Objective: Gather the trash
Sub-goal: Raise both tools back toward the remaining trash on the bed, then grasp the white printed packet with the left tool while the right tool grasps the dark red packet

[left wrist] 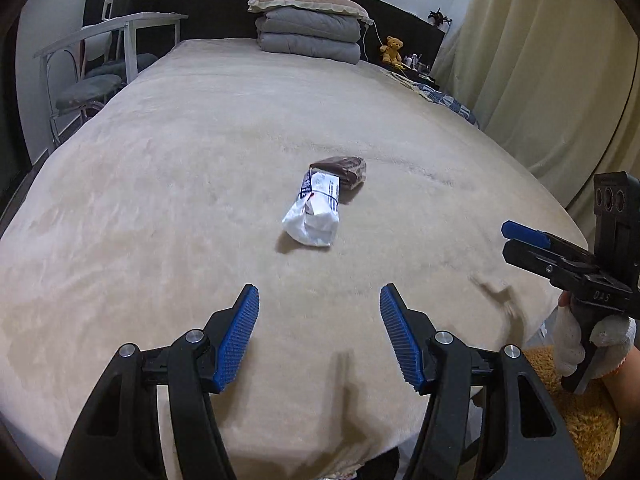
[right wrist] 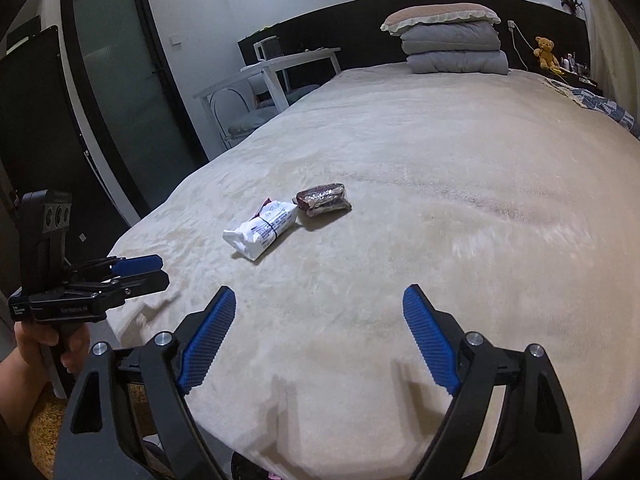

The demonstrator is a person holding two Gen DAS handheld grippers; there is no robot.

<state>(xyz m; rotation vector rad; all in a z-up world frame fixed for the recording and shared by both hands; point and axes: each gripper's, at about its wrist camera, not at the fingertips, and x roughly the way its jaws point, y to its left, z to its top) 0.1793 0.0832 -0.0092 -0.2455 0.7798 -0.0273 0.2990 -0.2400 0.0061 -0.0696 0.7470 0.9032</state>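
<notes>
**Reaching for two wrappers on the bed**

Holding both tools low over the foot of the bed (left wrist: pixel 180 160), I have nothing gripped yet. My left gripper (left wrist: pixel 319 304) has its blue pads spread wide with bare blanket between them, and my right gripper (right wrist: pixel 319 304) is spread the same way, also empty. I carry them open because the trash is ahead of me and each jaw must straddle a piece before it can pinch.

The trash is two pieces near the middle of the beige blanket, well apart from either tool. A white crumpled packet (left wrist: pixel 314 210) with printed lettering lies nearer to me, and a dark brown wrapper (left wrist: pixel 345 170) sits just behind it; they look to be touching or nearly so, though I cannot tell which. From the left camera the white packet lines up almost straight ahead between my fingers, so I judge the left tool is best placed for it. From the right camera both pieces sit off to the left, the brown one nearer to centre.

Both look light and thin, and the soft plush may give under them, so I expect to press down slightly as I close. I see no bin in either view.
</notes>
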